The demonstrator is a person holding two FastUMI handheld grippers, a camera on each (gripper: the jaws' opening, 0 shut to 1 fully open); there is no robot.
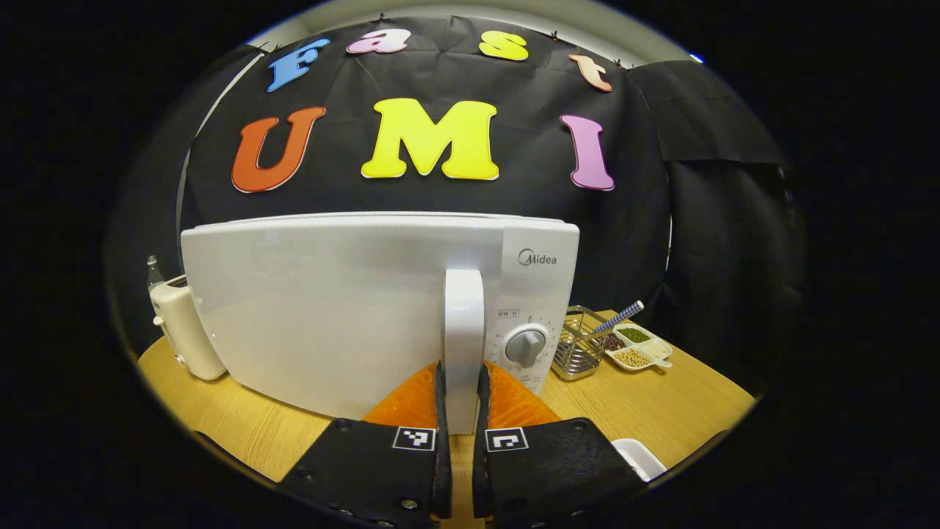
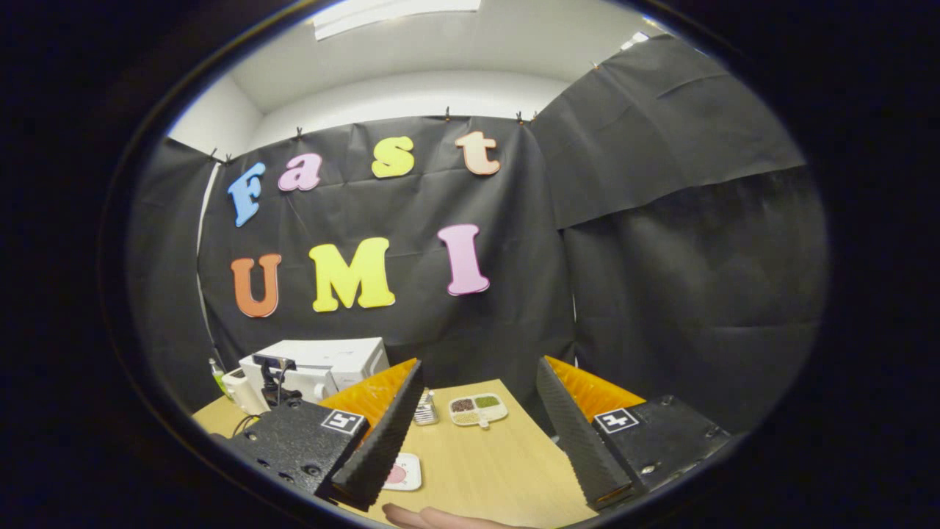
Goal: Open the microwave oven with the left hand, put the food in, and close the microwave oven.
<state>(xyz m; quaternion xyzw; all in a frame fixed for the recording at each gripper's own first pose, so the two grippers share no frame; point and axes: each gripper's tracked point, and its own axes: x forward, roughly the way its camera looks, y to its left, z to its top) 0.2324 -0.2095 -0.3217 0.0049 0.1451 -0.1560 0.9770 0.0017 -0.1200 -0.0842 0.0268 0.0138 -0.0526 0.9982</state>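
A white microwave oven stands on the wooden table, and its door fills the middle of the left gripper view. My left gripper is shut on the door's upright white handle, one finger on each side. Whether the door is ajar I cannot tell. In the right gripper view the microwave sits far off at the left. My right gripper hangs open above the table, holding nothing. A small white dish with pink food lies just beyond its left finger.
A cream appliance and a bottle stand left of the microwave. To its right are a wire basket and a divided dish of beans. A white dish's corner lies near the table's front edge. A hand shows below.
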